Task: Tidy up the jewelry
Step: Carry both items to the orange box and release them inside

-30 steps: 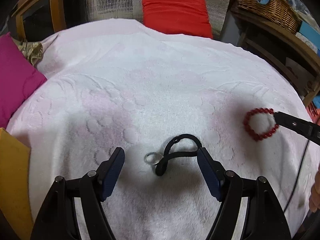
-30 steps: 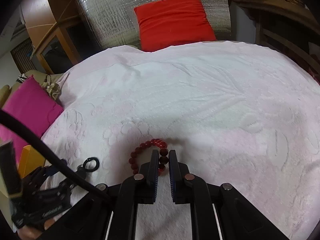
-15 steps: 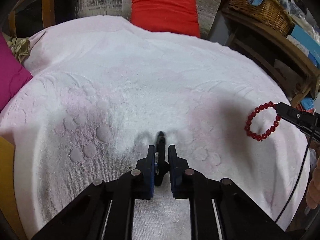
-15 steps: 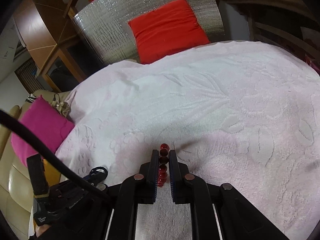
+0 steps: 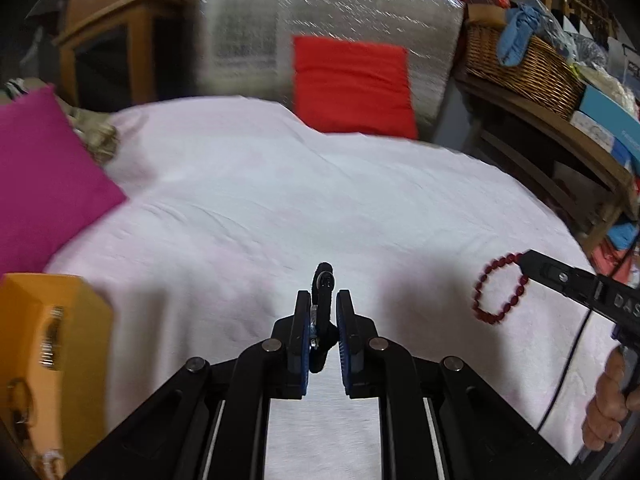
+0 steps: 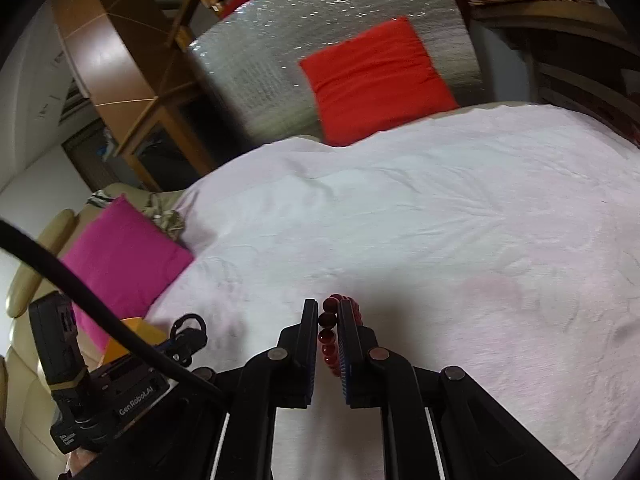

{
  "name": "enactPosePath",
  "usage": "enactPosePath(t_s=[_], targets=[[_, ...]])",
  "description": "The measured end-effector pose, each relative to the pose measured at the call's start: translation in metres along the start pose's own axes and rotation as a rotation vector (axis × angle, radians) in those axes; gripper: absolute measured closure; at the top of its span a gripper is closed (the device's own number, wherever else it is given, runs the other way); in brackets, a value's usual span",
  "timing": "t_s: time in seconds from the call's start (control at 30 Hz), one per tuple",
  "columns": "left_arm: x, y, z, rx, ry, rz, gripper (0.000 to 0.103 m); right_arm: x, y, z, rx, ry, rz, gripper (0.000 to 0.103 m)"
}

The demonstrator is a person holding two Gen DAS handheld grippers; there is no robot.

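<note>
Jewelry sits in both of your tools right now. Your left gripper [image 5: 324, 312] has its jaws drawn narrow on the black cord loop [image 5: 323, 304], which stands up between the blue pads with its top poking above the fingertips; something small and silvery shows against the left pad, perhaps a ring threaded on the cord, though the blur makes that hard to confirm. The cord and gripper hang above the white towel [image 5: 280, 208] rather than resting on it. Your right gripper [image 6: 328, 316] is clamped on the red bead bracelet [image 6: 329, 336], with a line of beads running down between the two pads; from the left wrist view the bracelet [image 5: 498, 292] hangs as an open ring off the tip of that gripper, over the right side of the towel. Your right hand [image 5: 610, 404] shows at the edge of that view, wrapped around the handle. An orange box [image 5: 52, 344] sits at the near left corner beside the towel, just below the magenta cushion [image 5: 44, 176]. At the far end a red cushion [image 5: 352, 84] leans against a silver quilted panel [image 5: 248, 32], and a wicker basket [image 5: 524, 68] stands on the wooden shelf to the right.
</note>
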State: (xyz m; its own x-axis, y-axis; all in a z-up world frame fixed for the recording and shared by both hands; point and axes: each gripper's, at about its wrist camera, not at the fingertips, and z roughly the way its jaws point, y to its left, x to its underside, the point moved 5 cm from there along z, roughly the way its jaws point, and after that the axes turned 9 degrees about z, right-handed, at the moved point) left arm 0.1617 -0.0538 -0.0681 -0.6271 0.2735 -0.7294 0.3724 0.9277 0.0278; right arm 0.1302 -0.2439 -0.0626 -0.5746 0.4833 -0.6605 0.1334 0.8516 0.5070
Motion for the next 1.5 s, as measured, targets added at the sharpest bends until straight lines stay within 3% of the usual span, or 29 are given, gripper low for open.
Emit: enactPosePath(t_s=[0.3,0.53,1.5], targets=[[-0.003,0.056,-0.041,-0.179,-0.07,-0.04,0.09,0.018,0.046,0.0,-0.074,-0.016,-0.052,0.092],[0.003,0.086,-0.061,-0.259,-0.099,-0.046,0.09,0.032,0.08,0.01,-0.106,-0.014,-0.091,0.092],[0.045,0.182,-0.104,-0.44,-0.099,-0.115,0.09,0.082,0.208,0.035,-0.302,0.011,-0.22,0.092]])
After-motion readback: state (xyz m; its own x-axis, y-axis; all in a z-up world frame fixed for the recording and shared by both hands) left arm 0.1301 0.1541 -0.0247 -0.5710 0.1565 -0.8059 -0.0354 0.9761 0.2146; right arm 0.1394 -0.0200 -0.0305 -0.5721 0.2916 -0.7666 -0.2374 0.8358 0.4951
